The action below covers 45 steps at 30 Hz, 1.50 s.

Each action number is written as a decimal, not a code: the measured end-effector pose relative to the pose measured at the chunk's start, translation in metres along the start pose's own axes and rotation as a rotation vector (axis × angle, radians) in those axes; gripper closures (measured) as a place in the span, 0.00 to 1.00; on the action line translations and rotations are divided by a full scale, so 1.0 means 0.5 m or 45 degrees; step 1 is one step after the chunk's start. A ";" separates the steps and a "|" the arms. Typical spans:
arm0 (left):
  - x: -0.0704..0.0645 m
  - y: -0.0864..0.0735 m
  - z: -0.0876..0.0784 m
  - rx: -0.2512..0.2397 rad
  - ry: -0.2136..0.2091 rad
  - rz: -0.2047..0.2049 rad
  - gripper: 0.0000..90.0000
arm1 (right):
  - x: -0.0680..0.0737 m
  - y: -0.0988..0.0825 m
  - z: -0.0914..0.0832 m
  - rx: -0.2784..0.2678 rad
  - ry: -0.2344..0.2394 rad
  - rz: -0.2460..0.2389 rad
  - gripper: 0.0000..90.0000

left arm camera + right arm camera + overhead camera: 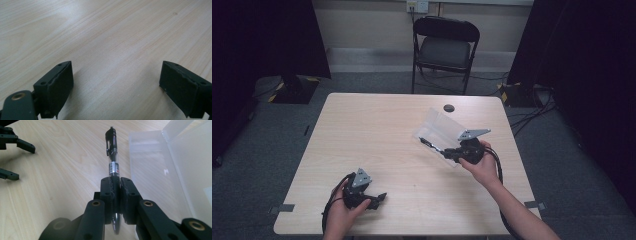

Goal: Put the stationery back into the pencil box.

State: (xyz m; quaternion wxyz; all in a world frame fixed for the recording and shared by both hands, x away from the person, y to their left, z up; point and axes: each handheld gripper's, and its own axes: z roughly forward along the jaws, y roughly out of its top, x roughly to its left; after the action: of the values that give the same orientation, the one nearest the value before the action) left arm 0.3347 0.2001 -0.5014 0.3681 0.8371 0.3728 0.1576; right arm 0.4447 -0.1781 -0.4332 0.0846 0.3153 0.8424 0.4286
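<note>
- Right of centre in the high view, the right tool is clenched on a pen, held by the person's right hand coming in from the lower right
- Seen from the right gripper view, the pen stands up the middle of the frame between the two closed jaws, its black clip end toward the top and its tip showing below the pads
- A clear plastic case lies open on the desk just beside the pen; in the right gripper view it takes the right side of the frame, its lid raised at the upper right
- Lower left in the high view, the left tool is released, its jaws spread wide with bare wood between them, held low over the desk near the front edge by the left hand
- A small dark round spot sits near the far edge of the desk
- Beyond the desk, at the top centre, stands a black folding chair
</note>
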 end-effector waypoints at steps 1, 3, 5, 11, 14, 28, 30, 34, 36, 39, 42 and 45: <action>0.000 0.000 0.000 0.000 0.000 0.000 0.13 | -0.003 0.000 -0.001 -0.002 -0.004 -0.001 0.90; 0.000 0.000 0.000 0.000 0.000 0.001 0.13 | -0.011 -0.001 -0.002 -0.004 -0.013 0.013 0.90; 0.000 0.000 0.000 0.000 0.000 0.000 0.13 | -0.014 -0.001 -0.002 -0.003 -0.016 0.016 0.90; 0.000 0.000 0.000 0.000 0.000 0.000 0.13 | -0.029 -0.003 -0.004 -0.006 -0.034 0.034 0.90; 0.000 0.000 0.000 0.000 0.000 0.000 0.13 | -0.036 -0.004 -0.006 -0.009 -0.044 0.040 0.90; 0.000 0.000 0.000 0.000 0.000 0.000 0.13 | -0.066 -0.018 0.008 0.005 -0.090 0.074 0.90; 0.000 0.000 0.000 -0.001 0.001 -0.003 0.13 | -0.070 -0.020 0.013 0.006 -0.094 0.074 0.90; 0.000 0.000 0.000 0.000 0.000 0.001 0.13 | -0.075 -0.025 0.025 0.018 -0.095 0.065 0.90; 0.000 0.000 0.000 0.000 0.000 0.001 0.13 | -0.081 -0.030 0.033 0.030 -0.101 0.063 0.90; 0.000 0.000 0.000 0.001 0.000 0.001 0.13 | -0.088 -0.034 0.038 0.039 -0.108 0.067 0.90; 0.000 0.000 0.000 0.000 0.000 0.001 0.13 | -0.091 -0.037 0.041 0.044 -0.116 0.069 0.90; 0.000 0.000 0.000 0.000 0.000 0.001 0.13 | -0.096 -0.042 0.048 0.052 -0.111 0.068 0.90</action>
State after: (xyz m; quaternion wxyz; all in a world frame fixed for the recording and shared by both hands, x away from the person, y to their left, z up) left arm 0.3347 0.2001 -0.5014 0.3680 0.8372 0.3726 0.1577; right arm 0.4827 -0.1999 -0.4704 0.1032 0.3578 0.8378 0.3992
